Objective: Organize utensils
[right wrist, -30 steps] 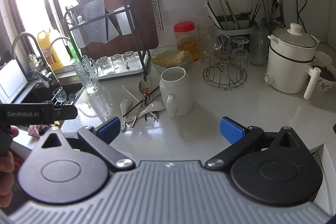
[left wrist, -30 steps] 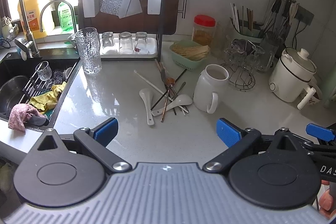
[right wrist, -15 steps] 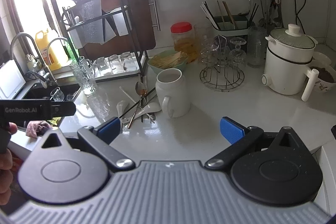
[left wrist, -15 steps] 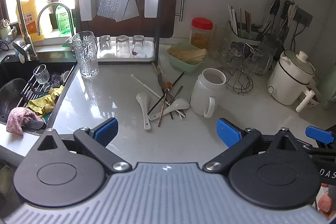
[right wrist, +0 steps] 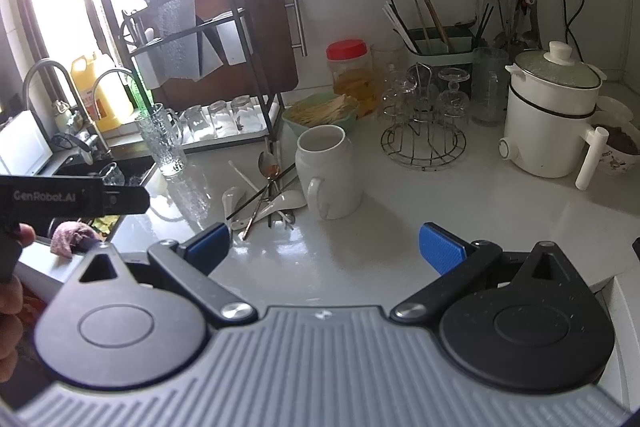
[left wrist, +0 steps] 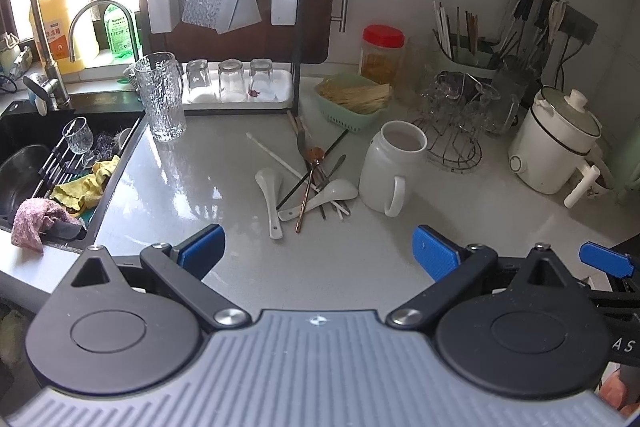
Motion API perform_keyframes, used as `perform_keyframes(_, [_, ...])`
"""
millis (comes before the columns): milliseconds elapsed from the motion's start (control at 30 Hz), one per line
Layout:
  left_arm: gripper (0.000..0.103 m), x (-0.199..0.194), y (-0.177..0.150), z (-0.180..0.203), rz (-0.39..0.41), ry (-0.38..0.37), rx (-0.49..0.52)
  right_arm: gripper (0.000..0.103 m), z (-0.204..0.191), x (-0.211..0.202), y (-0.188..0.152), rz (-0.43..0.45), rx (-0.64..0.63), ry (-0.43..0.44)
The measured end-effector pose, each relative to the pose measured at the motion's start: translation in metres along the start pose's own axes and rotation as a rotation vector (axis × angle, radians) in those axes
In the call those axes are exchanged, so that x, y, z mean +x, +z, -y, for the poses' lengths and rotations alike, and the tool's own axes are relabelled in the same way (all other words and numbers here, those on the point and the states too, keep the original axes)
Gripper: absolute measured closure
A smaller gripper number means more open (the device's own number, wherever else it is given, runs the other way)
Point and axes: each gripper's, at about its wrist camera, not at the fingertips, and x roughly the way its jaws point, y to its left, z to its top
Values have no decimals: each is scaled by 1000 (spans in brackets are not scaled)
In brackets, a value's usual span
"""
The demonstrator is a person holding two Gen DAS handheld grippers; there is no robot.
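Left wrist view: left gripper (left wrist: 318, 247) has its jaws spread wide and empty, hovering over bare counter (left wrist: 192, 187). The utensil pile (left wrist: 310, 179) (two white spoons, a copper-tipped spoon, dark and white chopsticks, all crossed over each other) lies ahead of the jaws, roughly centred between them, with the mug (left wrist: 390, 171) touching or just beside the pile, ahead of the right-side jaw. Compared with a second ago the pile and mug sit higher and smaller in view, so the gripper has pulled back or lifted slightly; nothing on the counter has moved. Right wrist view: right gripper (right wrist: 324, 247) also has jaws wide apart, holding nothing. The pile (right wrist: 264, 195) lies ahead of its left-side jaw, the mug (right wrist: 328, 171) ahead between the jaws. Same drift here: the scene has receded a little over the last second. Read: no grasp yet, both tools are framing up. The holder (right wrist: 436, 47) at the back wall, already carrying chopsticks, looks like the likely destination. The tangle means picking the top piece first.
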Motion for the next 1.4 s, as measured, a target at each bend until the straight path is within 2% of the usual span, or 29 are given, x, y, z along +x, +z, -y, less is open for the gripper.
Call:
perform_keyframes(233, [2, 4, 9, 0, -5, -5, 32, 0, 1, 2, -3, 28, -1, -41])
perform_keyframes(533, [1, 23, 18, 2, -25, -36, 60, 0, 7, 13, -4, 2, 47, -56])
perform_keyframes(900, [1, 56, 25, -2, -68, -68, 24, 0, 3, 33, -2, -33, 34, -8])
perform_keyframes(1133, [1, 75, 33, -3, -68, -55, 41, 0, 4, 51, 4, -28, 7, 1])
perform_keyframes(1267, [2, 96, 36, -8, -99, -70, 24, 0, 4, 67, 7, -54, -14, 24])
perform_keyframes(1400, [2, 119, 41, -13, -108, -84, 5, 0, 5, 81, 16, -40, -35, 47])
